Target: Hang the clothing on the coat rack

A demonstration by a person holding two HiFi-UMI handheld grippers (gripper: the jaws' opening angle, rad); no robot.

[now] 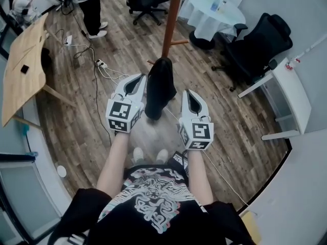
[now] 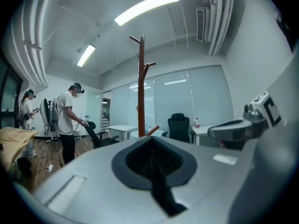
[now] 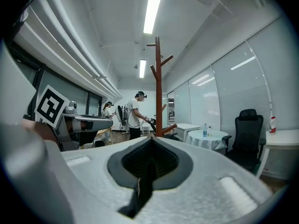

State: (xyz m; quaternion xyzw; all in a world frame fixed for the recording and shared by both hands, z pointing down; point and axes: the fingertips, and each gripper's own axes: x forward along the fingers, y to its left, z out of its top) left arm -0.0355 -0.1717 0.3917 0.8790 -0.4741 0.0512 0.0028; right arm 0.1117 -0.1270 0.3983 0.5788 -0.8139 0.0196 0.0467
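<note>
Garment point(image 1: 160, 88) seems already hung low on coat rack point(image 1: 172, 14), mid frame; left gripper point(image 1: 140, 79) & right gripper point(image 1: 188, 94) flank it, jaws together, empty, so next prob. back off w/o snagging

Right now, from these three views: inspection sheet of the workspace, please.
Surface: wood-plank floor.
Job's things: black garment hangs low in front of the coat rack; what holds it up is unclear; the rack's upper pegs are bare.
Clutter: nothing seen.
Grippers: left gripper and right gripper flank the garment, both shut, no cloth seen between the jaws.
Cables: power strip with leads trailing over the floor, left of the rack.
Surroundings: wooden table, round table, office chair, a person standing.
</note>
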